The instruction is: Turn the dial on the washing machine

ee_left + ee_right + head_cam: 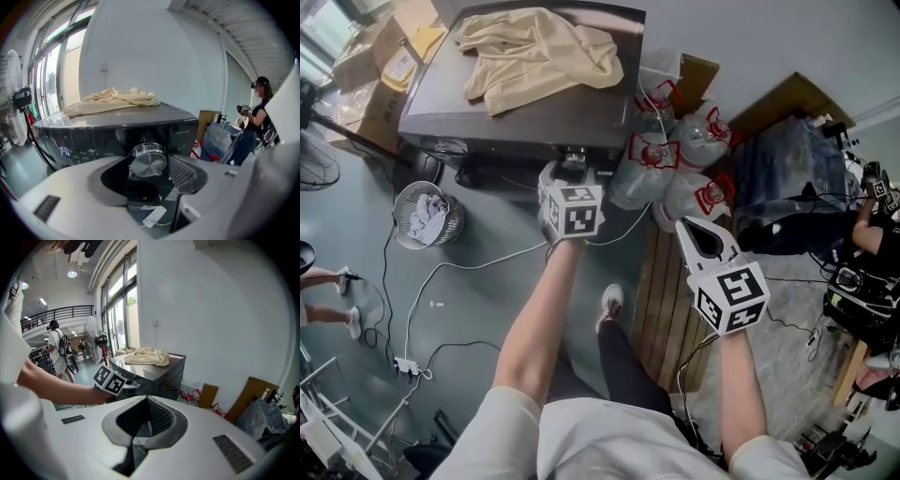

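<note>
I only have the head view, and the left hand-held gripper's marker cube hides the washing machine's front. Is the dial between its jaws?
Observer: Yes, the left gripper view shows the silver dial between the jaws of the left hand-held gripper, which stand wide apart.
Operator: Are they touching it?
Observer: The ribbed pad sits right beside the dial; a dark gap shows on the other side.
Operator: Is anything lit?
Observer: A small blue display glows on the washing machine, left of the dial.
</note>
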Motion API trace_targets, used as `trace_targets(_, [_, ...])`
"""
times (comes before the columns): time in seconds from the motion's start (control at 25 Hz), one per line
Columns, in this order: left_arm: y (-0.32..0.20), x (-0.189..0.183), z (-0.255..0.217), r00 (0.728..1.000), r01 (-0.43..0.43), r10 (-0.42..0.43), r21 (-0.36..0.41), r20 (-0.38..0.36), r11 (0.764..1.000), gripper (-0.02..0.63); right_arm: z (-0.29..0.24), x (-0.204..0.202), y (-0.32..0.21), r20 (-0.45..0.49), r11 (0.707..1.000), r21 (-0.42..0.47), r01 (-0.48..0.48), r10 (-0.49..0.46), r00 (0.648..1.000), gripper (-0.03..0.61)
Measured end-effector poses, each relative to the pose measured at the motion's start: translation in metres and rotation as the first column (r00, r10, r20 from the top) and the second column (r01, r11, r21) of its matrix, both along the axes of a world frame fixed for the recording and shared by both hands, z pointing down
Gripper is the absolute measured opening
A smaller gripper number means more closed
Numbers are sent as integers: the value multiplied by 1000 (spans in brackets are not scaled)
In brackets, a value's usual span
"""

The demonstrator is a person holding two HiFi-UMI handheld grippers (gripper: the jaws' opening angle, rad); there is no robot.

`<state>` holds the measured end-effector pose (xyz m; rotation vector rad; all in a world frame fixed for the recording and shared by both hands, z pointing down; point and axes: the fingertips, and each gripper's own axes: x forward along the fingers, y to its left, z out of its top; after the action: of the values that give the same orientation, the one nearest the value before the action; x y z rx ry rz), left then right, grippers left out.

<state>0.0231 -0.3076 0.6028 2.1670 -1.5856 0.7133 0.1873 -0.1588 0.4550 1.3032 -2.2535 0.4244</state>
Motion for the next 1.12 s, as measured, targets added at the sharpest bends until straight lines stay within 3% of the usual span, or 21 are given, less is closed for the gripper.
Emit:
trace_targets(0.32, [0, 2, 0, 983, -55, 45, 53, 177, 997, 262, 7, 5, 1, 2, 1000, -12, -15, 15, 1000, 14])
trace_targets(0.68, [1, 4, 1, 918, -149, 96, 111, 384, 983, 262, 13, 7, 5, 7, 999, -28, -17, 17, 1000, 14])
trace_targets(0.84, [2, 5, 0, 877, -203, 120, 132, 466, 970, 259, 16, 8, 5, 8, 999, -36, -21, 21, 1000, 14])
trace_targets(1.12, [3, 7, -2, 776, -314, 155, 162, 611, 935, 236, 19, -2, 6, 26, 999, -38, -1, 2, 1000, 14])
